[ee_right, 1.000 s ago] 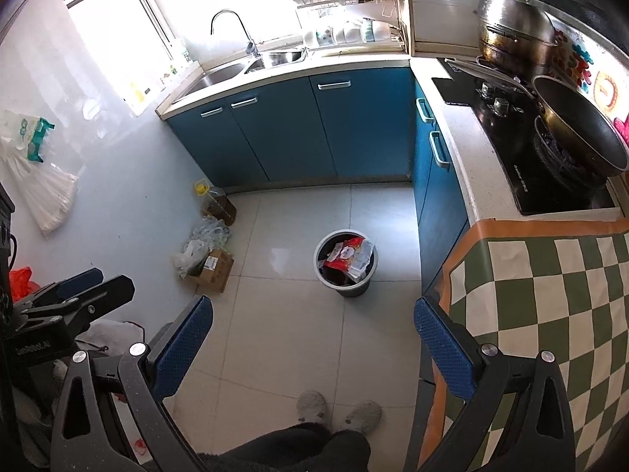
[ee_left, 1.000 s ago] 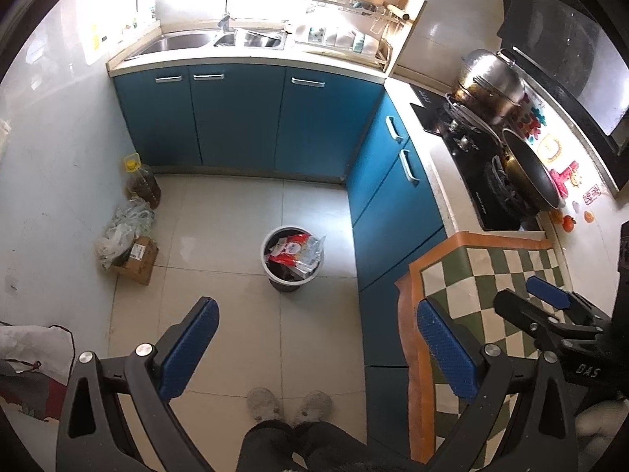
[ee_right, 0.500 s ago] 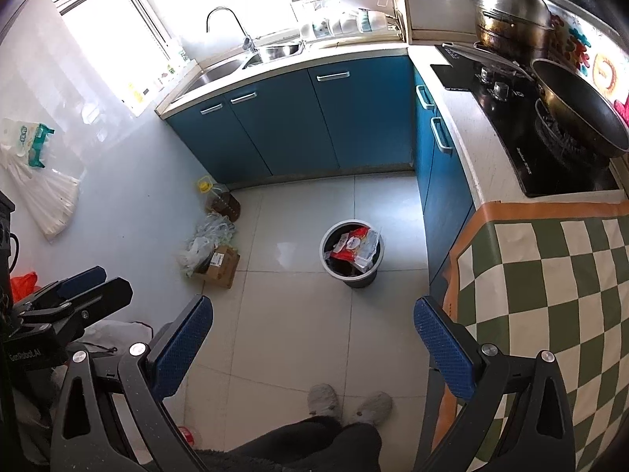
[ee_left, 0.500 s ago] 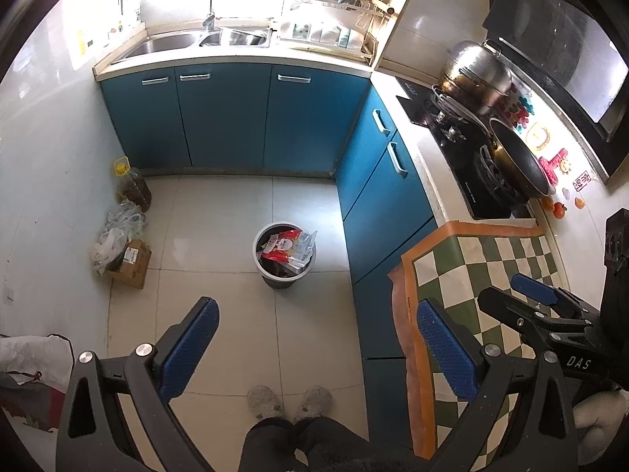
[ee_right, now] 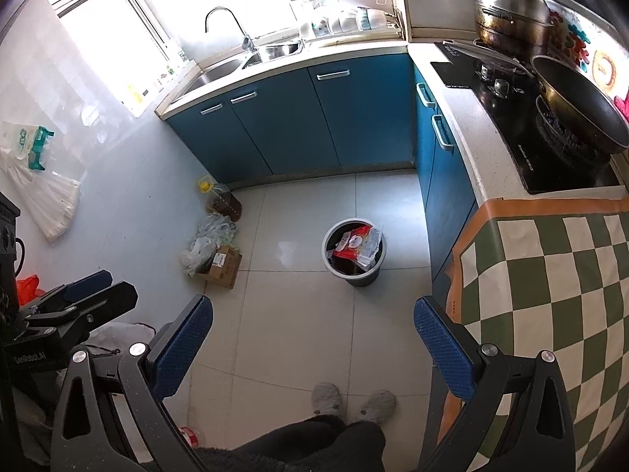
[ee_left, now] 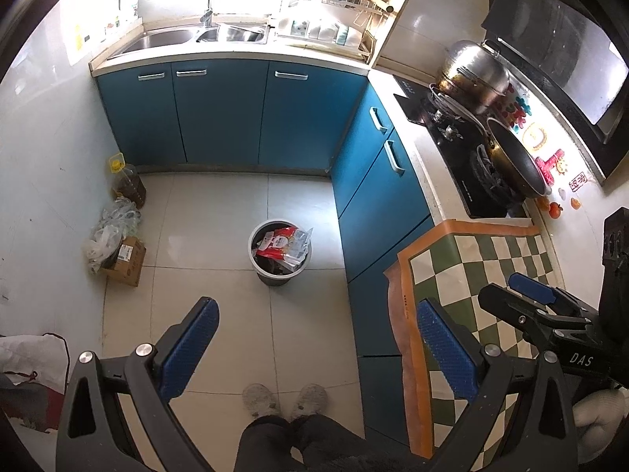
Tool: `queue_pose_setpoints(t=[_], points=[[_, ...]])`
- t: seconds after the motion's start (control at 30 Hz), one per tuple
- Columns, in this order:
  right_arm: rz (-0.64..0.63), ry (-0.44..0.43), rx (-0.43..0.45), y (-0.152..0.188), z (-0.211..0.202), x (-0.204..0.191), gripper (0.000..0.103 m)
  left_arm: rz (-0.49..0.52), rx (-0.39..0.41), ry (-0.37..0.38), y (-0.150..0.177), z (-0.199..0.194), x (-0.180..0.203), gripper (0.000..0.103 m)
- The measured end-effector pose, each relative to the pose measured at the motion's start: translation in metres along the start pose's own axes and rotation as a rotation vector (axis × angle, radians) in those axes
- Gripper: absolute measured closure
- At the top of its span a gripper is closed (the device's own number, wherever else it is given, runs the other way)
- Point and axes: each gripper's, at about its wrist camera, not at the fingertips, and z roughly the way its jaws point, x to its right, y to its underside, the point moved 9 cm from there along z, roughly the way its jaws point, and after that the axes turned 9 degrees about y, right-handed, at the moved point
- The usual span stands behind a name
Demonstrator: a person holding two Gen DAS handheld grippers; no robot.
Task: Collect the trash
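Observation:
A grey trash bin stands on the tiled floor in the middle of the kitchen, with red and clear wrappers sticking out of its top. The right wrist view shows the same bin and wrappers. My left gripper is open and holds nothing, high above the floor and short of the bin. My right gripper is also open and holds nothing, at about the same height. Each gripper shows at the edge of the other's view: the right gripper over the checked cloth, the left gripper by the wall.
A green-and-cream checked cloth covers the counter at right, beside a stove with a wok and a steel pot. Blue cabinets line the back and right. A cardboard box, plastic bags and an oil bottle sit by the left wall. The person's slippers are below.
Both views have drifted only slightly. The grippers stay open and the bin and its wrappers have not moved.

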Motion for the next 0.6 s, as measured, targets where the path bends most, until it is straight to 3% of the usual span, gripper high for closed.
queue_pose_setpoints(t=[0.6], points=[[0.004,-0.002,-0.007,-0.0023,0.0047,0.0018,0.0,-0.027,0.0,0.024,0.0001,0.0019,0.0024,0.0]])
